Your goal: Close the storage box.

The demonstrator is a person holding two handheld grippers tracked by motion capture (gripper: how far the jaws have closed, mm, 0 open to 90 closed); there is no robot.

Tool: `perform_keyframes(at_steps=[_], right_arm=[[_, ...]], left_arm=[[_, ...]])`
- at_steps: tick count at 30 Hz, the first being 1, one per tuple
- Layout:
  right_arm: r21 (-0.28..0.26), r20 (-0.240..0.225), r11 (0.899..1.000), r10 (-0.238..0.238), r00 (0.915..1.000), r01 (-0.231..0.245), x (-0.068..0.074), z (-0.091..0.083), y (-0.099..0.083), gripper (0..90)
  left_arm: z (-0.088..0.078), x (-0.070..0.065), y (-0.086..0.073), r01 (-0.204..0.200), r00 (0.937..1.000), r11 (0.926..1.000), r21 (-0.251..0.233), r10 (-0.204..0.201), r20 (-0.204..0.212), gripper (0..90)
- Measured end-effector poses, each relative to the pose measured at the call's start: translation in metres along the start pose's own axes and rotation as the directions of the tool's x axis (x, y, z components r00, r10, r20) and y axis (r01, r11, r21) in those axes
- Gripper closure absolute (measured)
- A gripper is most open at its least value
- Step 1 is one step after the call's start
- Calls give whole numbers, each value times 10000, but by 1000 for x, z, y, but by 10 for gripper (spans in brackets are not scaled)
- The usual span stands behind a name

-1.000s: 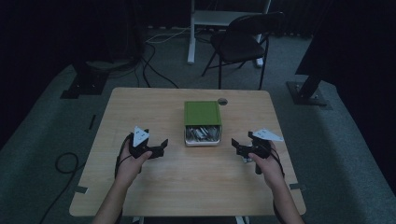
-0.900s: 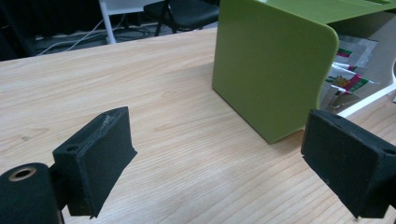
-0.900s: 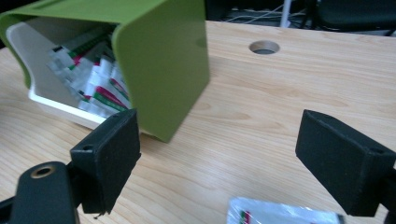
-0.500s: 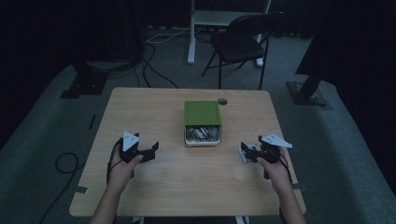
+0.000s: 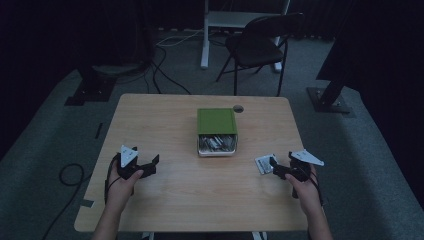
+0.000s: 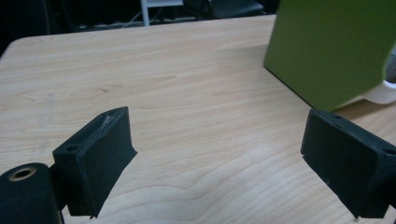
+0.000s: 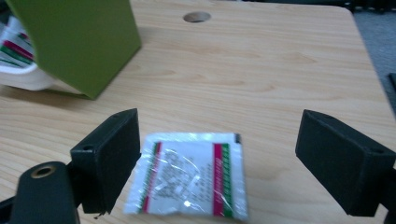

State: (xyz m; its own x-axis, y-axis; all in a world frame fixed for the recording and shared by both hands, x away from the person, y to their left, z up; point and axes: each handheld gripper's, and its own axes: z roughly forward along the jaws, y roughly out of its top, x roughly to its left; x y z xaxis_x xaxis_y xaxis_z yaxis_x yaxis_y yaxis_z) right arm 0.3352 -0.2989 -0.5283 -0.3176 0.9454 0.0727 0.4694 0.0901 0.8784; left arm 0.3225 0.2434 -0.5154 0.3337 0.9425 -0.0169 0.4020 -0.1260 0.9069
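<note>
Left gripper (image 5: pixel 150 164): held low over the table (image 5: pixel 165 120), forearm entering from the near edge, jaws wide apart with bare wood between them. Box (image 5: pixel 216 121) lies ahead to its right, well apart; in the left gripper view its green side is cut off at the frame's edge.

Right gripper (image 5: pixel 274 166): held low, jaws wide apart, gripping nothing. Packet (image 7: pixel 189 174) lies flat on the table just ahead of the jaws, nearer the left jaw; whether it touches cannot be told. Print on the packet is too blurred to read. Contents of the box are hard to make out.
</note>
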Motion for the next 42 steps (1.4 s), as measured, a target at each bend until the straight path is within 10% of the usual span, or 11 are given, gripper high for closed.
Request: perform_keyframes(at_steps=[23, 42], right_arm=[[596, 1214, 9969, 430, 9917, -505, -37, -22, -36, 138], [1769, 1705, 9818, 381, 9846, -686, -33, -20, -46, 138]], left_arm=[[-18, 31, -24, 731, 9868, 9939, 822, -602, -1503, 98], [-32, 50, -48, 1671, 9467, 9586, 2306, -907, -3090, 98]])
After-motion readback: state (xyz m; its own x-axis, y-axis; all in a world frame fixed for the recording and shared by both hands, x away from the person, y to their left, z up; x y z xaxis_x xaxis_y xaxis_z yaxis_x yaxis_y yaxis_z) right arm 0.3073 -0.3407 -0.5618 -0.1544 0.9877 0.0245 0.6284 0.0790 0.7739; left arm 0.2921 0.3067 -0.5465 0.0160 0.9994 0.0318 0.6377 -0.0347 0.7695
